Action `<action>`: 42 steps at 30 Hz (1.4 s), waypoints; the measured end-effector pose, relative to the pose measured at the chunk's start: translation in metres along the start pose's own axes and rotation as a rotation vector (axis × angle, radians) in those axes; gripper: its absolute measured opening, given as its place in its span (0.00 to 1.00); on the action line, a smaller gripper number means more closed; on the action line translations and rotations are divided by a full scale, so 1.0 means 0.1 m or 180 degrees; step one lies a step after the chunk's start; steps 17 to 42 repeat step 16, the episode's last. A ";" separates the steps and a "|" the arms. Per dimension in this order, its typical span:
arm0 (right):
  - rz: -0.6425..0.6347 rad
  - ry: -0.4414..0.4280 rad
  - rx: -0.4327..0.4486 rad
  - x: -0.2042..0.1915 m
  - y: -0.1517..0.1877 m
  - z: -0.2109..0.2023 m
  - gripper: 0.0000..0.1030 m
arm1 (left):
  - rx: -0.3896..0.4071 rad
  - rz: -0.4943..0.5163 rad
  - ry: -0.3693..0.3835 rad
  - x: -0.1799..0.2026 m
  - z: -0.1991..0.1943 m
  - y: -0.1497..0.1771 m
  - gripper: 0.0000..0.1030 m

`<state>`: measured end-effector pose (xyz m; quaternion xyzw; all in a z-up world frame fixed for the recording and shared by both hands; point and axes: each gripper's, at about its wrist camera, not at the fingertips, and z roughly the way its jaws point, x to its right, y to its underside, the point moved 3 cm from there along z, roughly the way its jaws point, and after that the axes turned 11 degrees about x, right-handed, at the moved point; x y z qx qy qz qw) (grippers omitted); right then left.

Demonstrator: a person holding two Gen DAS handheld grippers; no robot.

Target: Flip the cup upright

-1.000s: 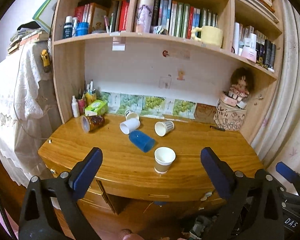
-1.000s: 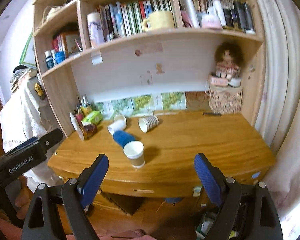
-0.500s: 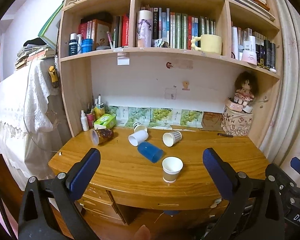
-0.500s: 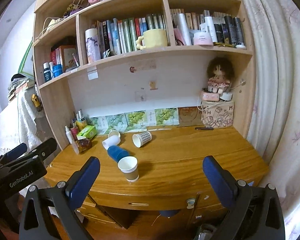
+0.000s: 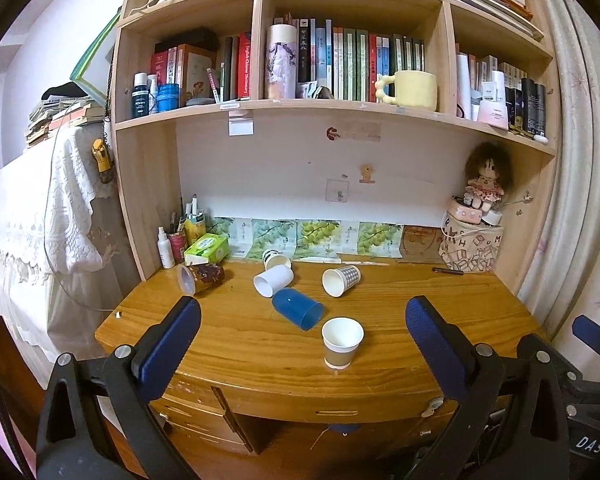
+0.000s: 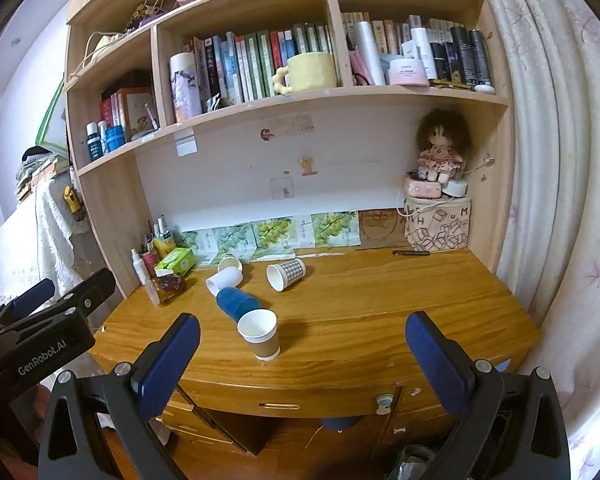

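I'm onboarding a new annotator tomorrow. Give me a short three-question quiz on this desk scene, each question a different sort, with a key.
1. True or false: the blue cup stands upright on the desk.
2. Multiple choice: the cup already upright is A) the checkered cup B) the brown-banded paper cup C) the white cup.
3. Fill in: both the left hand-held gripper and the right hand-held gripper have their jaws ____.

Key: 1 false, it lies on its side; 2 B; 3 open, holding nothing.
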<state>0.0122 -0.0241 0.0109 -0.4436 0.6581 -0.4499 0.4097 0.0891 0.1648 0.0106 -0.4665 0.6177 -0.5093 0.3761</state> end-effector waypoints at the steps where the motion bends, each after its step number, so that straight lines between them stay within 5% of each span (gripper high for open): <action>1: -0.0003 -0.0007 -0.0006 -0.01 0.01 0.00 1.00 | 0.0000 -0.0002 0.0004 0.00 0.00 0.00 0.99; 42: -0.0032 -0.0044 -0.0151 -0.08 0.07 0.01 1.00 | -0.0110 -0.0015 -0.0014 -0.01 -0.06 0.08 0.99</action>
